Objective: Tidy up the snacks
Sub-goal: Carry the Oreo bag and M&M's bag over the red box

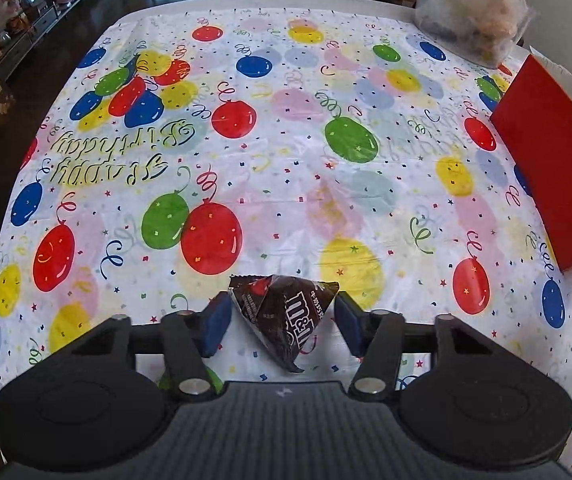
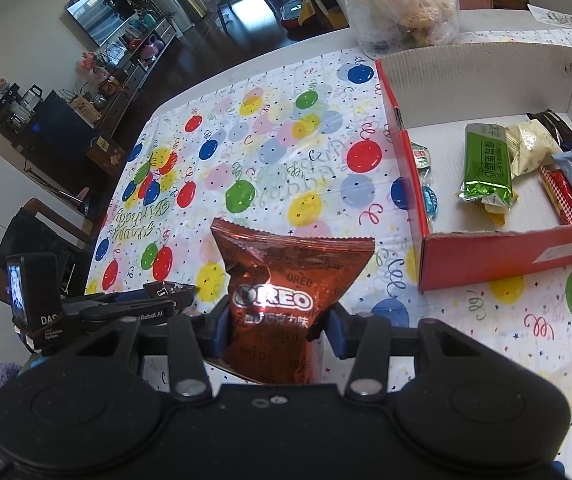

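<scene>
My left gripper (image 1: 283, 320) is shut on a dark brown M&M's packet (image 1: 286, 316), held just above the balloon tablecloth (image 1: 286, 140). My right gripper (image 2: 274, 326) is shut on a shiny red-brown Oreo packet (image 2: 286, 280), held upright above the table. The red cardboard box (image 2: 486, 252) stands ahead and right of the right gripper, with several wrapped snacks inside, among them a green packet (image 2: 486, 164). The same box shows at the far right edge of the left wrist view (image 1: 550, 152). The left gripper with the M&M's packet also shows at the lower left of the right wrist view (image 2: 174, 290).
A clear plastic bag of pale snacks (image 1: 474, 4) sits at the table's far right corner, also seen behind the box (image 2: 402, 4). A chair (image 2: 46, 232) stands by the table's left edge. Shelves and a TV line the far wall.
</scene>
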Action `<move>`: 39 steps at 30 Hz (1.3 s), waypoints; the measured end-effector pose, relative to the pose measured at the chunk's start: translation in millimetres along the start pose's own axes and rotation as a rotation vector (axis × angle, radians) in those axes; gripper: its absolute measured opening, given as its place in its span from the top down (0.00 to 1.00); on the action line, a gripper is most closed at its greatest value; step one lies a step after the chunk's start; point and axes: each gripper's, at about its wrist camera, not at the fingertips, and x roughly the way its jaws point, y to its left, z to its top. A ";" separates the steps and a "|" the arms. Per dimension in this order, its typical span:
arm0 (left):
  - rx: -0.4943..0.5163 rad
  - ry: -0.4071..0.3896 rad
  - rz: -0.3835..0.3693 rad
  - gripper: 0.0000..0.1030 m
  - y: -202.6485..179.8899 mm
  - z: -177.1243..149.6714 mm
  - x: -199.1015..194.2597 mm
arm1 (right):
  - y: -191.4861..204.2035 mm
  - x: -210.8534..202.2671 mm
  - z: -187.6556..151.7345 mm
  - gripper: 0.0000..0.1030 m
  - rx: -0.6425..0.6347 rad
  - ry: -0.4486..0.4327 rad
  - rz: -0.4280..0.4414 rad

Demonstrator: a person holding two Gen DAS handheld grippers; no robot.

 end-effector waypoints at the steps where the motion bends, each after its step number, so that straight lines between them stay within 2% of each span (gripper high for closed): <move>1: -0.001 -0.001 -0.001 0.50 -0.1 -0.1 -0.2 | 0.1 -0.1 -0.1 0.56 0.001 -0.001 -0.001; 12: -0.022 -0.005 -0.010 0.63 2.4 -1.7 -4.3 | -3.6 -2.5 4.1 0.56 0.006 -0.010 0.002; 19: -0.037 -0.039 -0.031 0.64 -6.0 4.9 -28.0 | -11.8 -11.3 12.4 0.56 0.002 -0.035 0.010; 30: -0.003 -0.151 -0.103 0.64 -62.5 38.0 -78.8 | -44.2 -40.2 35.8 0.56 -0.011 -0.114 -0.008; 39: 0.118 -0.200 -0.151 0.64 -142.4 67.7 -92.0 | -93.8 -63.6 59.2 0.56 -0.017 -0.155 -0.092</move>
